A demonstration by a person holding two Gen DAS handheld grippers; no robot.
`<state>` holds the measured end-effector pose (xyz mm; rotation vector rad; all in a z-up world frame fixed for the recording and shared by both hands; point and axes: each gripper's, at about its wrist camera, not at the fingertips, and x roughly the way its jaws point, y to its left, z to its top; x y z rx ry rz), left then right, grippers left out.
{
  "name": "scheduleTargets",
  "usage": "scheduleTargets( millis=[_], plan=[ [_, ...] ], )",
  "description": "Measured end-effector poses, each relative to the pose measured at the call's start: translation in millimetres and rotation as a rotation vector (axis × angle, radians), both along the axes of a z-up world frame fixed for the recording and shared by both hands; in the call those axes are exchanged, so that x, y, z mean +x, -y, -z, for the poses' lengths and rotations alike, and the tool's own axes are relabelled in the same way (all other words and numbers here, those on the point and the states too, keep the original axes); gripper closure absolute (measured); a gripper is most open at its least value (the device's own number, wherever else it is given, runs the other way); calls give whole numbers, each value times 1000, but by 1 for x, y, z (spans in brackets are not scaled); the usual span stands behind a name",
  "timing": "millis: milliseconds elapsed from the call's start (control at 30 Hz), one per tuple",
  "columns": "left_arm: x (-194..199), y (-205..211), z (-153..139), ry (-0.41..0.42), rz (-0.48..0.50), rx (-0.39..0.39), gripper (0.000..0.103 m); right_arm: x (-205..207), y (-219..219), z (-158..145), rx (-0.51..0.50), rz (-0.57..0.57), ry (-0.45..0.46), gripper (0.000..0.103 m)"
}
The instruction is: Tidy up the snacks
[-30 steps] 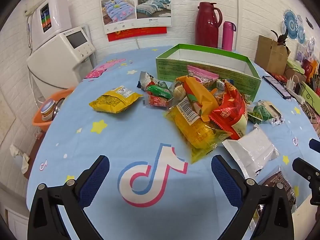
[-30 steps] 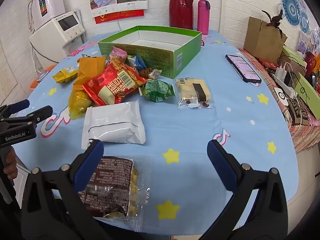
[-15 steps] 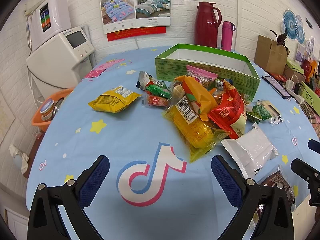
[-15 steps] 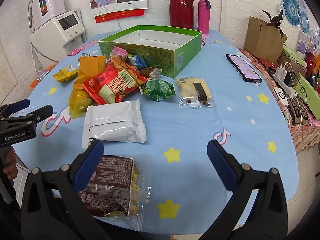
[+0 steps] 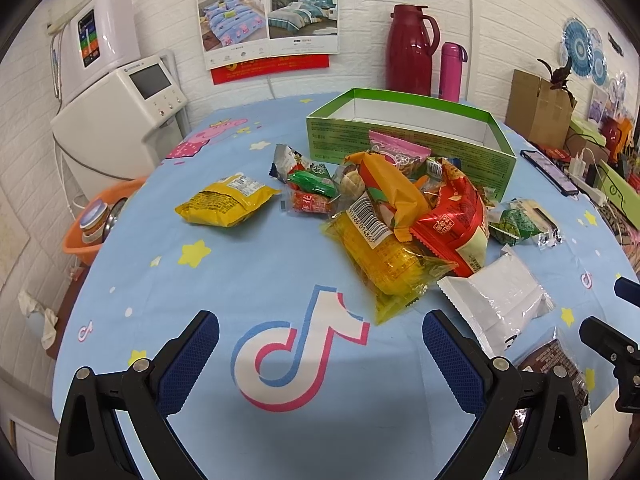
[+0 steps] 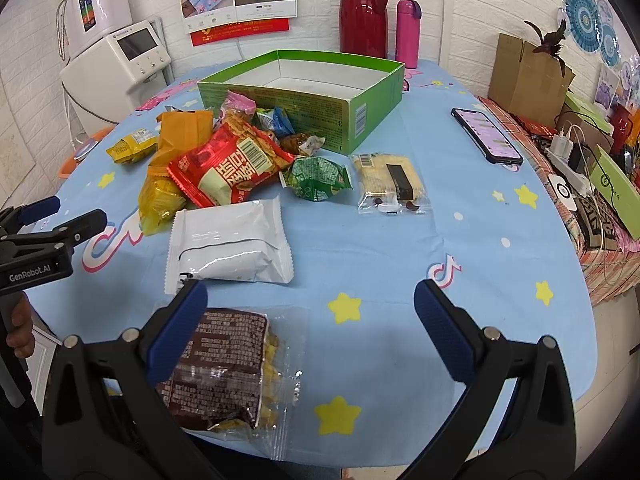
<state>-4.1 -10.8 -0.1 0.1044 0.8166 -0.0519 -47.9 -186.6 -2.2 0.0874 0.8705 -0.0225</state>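
Observation:
An open green box stands at the back of the blue table, with nothing visible inside. In front of it lies a heap of snack packs: a red pack, an orange one, a clear yellow one. A yellow bag lies apart to the left. A white pack and a brown pack lie near my right gripper, which is open above the table's front. My left gripper is open over the tablecloth, holding nothing.
A green wrapper and a clear cake pack lie right of the heap. A phone rests at the right edge. A red jug and pink bottle stand behind the box. White appliance at left.
Both views have shifted only slightly; the grippers stay open and no snack has moved.

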Motion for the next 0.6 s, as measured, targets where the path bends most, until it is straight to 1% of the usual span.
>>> scheduleTargets(
  millis=[600],
  plan=[
    [-1,2,1,-6,2,0,0,2,-1,4,2,-3,-8,0]
  ],
)
